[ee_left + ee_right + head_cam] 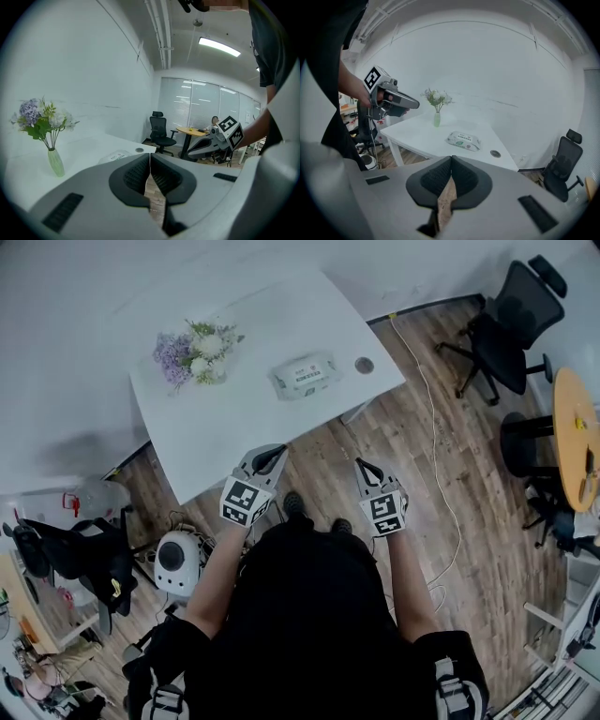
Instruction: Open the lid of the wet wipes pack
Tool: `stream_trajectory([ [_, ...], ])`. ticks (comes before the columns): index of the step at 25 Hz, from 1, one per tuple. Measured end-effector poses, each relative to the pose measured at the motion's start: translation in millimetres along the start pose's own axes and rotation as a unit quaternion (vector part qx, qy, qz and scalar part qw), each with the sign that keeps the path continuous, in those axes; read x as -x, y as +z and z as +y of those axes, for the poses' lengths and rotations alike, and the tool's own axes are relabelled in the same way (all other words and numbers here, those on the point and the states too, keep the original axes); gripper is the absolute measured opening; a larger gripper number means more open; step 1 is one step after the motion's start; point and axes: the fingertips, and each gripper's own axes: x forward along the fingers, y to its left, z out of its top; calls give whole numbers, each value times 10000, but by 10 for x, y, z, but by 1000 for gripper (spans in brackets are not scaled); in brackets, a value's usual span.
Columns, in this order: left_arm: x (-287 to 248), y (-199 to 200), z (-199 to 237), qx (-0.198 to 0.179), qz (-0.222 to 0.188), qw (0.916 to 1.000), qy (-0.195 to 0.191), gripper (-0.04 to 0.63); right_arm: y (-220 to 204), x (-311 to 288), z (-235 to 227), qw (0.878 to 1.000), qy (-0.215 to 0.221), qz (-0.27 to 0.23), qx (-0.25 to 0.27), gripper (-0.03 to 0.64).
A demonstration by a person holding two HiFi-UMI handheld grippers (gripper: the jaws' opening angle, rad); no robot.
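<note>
The wet wipes pack (302, 374) lies flat on the white table (234, 427), its lid down; it also shows in the left gripper view (115, 156) and the right gripper view (463, 140). My left gripper (271, 456) hovers off the table's near edge, shut and empty, its jaws meeting (150, 157). Beside it over the wooden floor, my right gripper (364, 468) is held the same way, jaws closed on nothing (451, 159). Both are well short of the pack.
A vase of flowers (195, 354) stands left of the pack, and a round grommet (364, 365) sits to its right. Black office chairs (506, 324) and a round wooden table (577, 437) stand at the right. A cable (433, 427) runs across the floor.
</note>
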Motion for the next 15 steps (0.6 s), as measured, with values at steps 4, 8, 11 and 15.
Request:
stream_trajectory([
  [4, -12, -9, 143, 0, 7, 10000, -84, 21, 58, -140, 24, 10000, -54, -1, -13, 17],
  [8, -10, -19, 252, 2, 12, 9999, -157, 21, 154, -235, 49, 9999, -108, 26, -14, 17],
  [11, 12, -30, 337, 0, 11, 9998, -190, 21, 208, -307, 86, 9999, -140, 23, -4, 17],
  [15, 43, -41, 410, -16, -2, 9997, -244, 21, 259, -362, 125, 9998, -198, 21, -22, 17],
])
